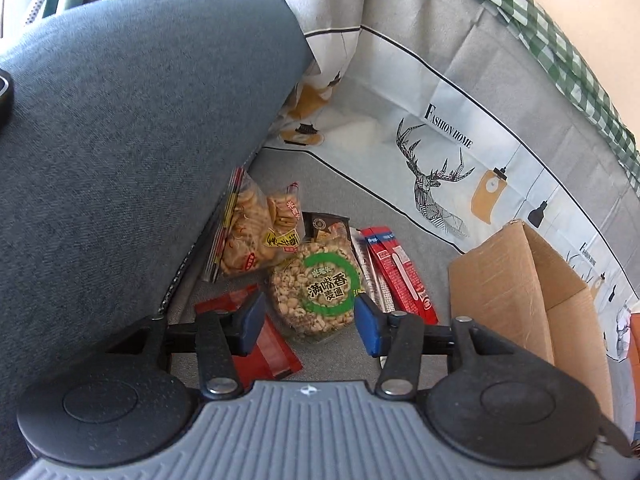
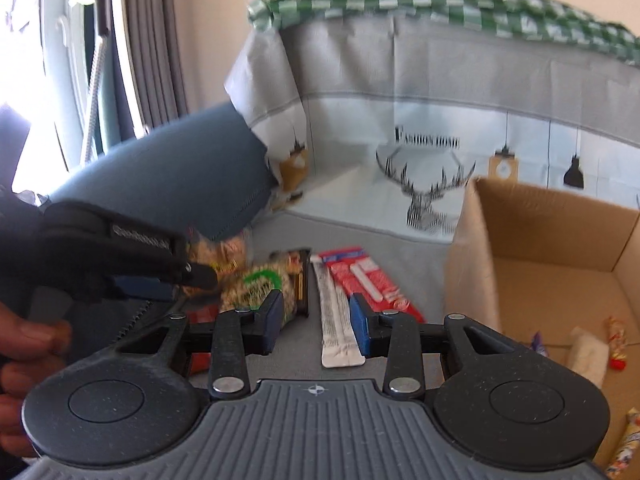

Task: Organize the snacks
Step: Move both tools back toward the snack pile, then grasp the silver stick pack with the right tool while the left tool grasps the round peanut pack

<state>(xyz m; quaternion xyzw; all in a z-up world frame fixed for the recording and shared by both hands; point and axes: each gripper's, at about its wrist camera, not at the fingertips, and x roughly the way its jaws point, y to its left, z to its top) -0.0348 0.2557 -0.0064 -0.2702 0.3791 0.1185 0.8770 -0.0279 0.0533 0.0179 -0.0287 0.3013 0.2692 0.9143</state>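
Both claws hang apart and empty, the left claw (image 1: 310,320) over the green-label snack bag (image 1: 318,286), the right claw (image 2: 316,318) over the white stick packet (image 2: 336,320): next, clamp each and carry it to the cardboard box (image 2: 560,232).

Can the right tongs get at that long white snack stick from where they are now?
Probably yes: the white snack stick lies flat and uncovered between the open right tongs, with nothing on top of it.

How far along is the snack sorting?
Done: a few wrapped snacks already lie in the cardboard box. In hand: nothing; the left gripper is open over the round green-label pack, the right gripper open around the white stick pack. Left: those, the cracker bags and red packs on the sofa.
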